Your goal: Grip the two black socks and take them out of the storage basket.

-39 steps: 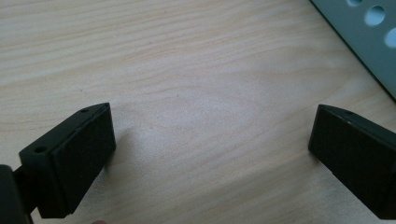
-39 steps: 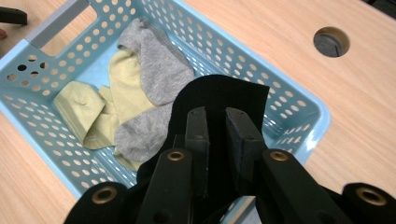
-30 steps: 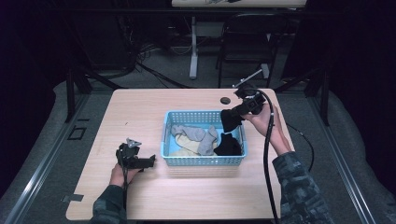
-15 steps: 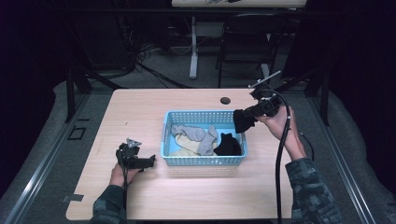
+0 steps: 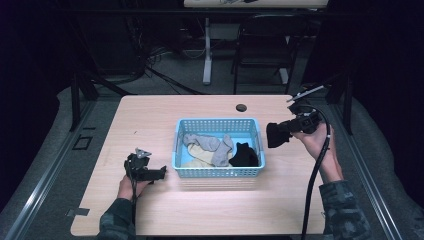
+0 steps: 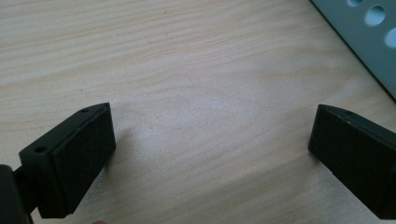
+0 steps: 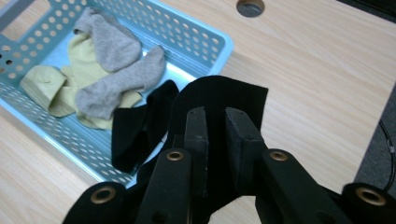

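Right gripper (image 5: 280, 134), jaws clamped on a black sock (image 5: 276, 135), held above the table (image 5: 210, 215) just right of the blue basket (image 5: 218, 172). In the basket: grey socks (image 5: 212, 146), yellow socks (image 5: 196, 154), another black sock (image 5: 243, 156). Left gripper (image 5: 161, 172), jaws wide apart and empty, rests left of the basket.

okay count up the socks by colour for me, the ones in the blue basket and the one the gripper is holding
Black socks: 2, one clamped in the right gripper beside the blue basket, one in the basket.
Grey socks: 2, as far as the pile shows.
Pale yellow socks: 2, partly buried, so less certain.
Total: 6
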Motion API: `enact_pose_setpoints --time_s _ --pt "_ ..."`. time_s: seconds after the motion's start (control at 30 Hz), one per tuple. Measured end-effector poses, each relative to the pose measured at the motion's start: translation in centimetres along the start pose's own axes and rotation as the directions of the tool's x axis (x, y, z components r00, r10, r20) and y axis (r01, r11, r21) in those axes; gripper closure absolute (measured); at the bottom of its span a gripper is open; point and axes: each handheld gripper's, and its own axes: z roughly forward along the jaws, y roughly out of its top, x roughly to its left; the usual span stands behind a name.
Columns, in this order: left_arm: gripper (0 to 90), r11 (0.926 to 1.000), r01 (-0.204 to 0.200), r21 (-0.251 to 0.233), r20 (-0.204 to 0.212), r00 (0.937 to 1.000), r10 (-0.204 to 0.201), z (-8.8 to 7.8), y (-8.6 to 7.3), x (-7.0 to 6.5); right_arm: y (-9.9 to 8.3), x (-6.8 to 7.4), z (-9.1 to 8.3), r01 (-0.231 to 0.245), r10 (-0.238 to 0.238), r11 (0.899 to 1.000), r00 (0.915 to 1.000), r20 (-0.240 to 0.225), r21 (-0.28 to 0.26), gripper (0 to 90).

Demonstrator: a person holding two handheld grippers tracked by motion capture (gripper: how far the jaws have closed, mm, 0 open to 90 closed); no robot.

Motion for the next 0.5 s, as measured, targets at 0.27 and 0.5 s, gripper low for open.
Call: enact_pose_setpoints --time_s 0.27,0.5 --pt "0.6 1.0000 0.000 0.000 0.000 1.0000 0.000 0.0 0.0 0.0 -2.7 -1.8 0.2 -0.058 0.057 0.998 0.9980 0.025 0.005 79.5" --pt "0.7 1.0000 0.001 0.000 -0.001 1.0000 -0.001 0.0 0.0 0.0 -4.5 -2.9 1.4 -0.100 0.099 0.995 0.9939 0.047 0.025 79.5"
